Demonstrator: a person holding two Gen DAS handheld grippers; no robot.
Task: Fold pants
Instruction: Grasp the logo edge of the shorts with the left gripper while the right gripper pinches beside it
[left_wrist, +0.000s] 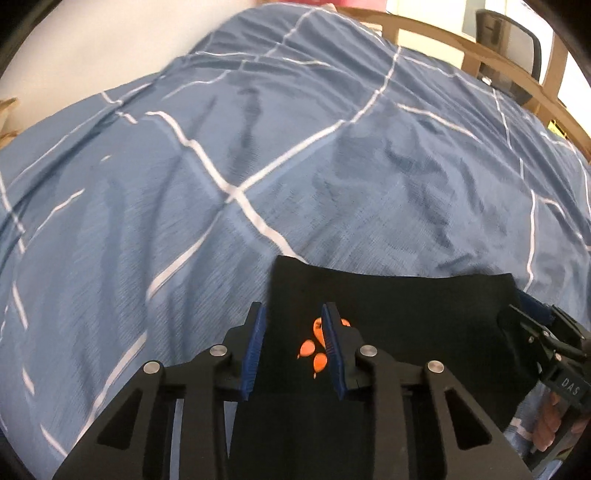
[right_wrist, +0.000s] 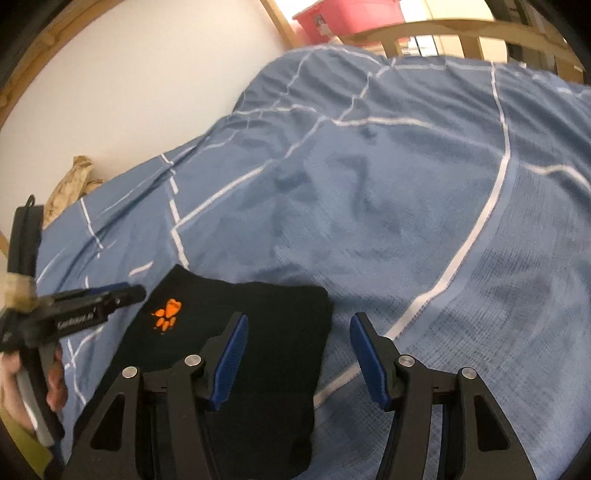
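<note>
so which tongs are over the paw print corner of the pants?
The left tongs: their pads straddle the orange paw print on the black pants. The right tongs sit at the opposite, plain corner, half over the blue duvet.

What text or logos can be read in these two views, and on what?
"DAS": white letters on the right tool's black handle block, left wrist view.
White lettering on the left tool's body, right wrist view: too blurred to read.
Orange paw print on the black pants: a logo, no words.
</note>
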